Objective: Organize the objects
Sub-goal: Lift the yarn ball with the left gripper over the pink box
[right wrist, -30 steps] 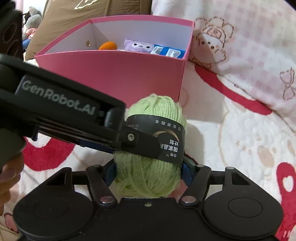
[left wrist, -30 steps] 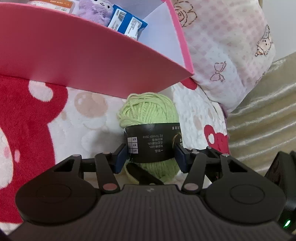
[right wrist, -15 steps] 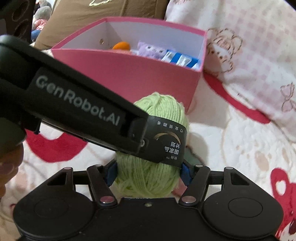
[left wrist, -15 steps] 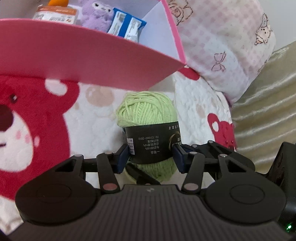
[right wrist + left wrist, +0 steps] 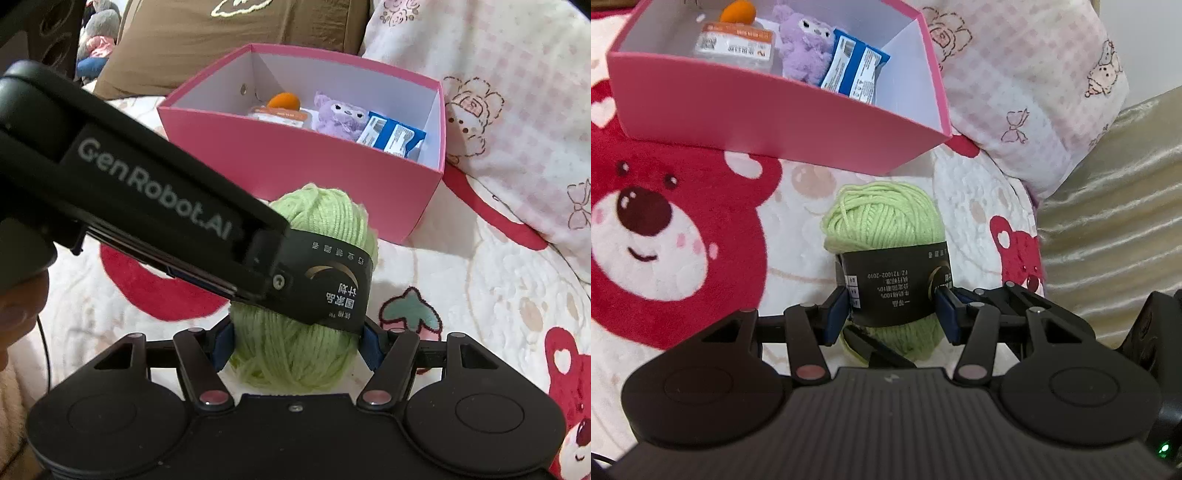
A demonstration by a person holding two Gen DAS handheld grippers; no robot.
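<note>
— While the blanket with its red bears spreads under everything, what stands on it?

— A pink box, open on top, with a checked pillow just beside it. Inside lie a purple plush toy, a blue packet, a clear pack with an orange label and something orange.

— And the ball of yarn?

— Green, with a black paper band, held clear above the blanket, near the box's front wall but outside it.

— Who grips it?

— Both. The left gripper is partly closed, its blue pads pressing the band from either side. The right gripper squeezes the lower end, its jaws about halfway apart.
</note>
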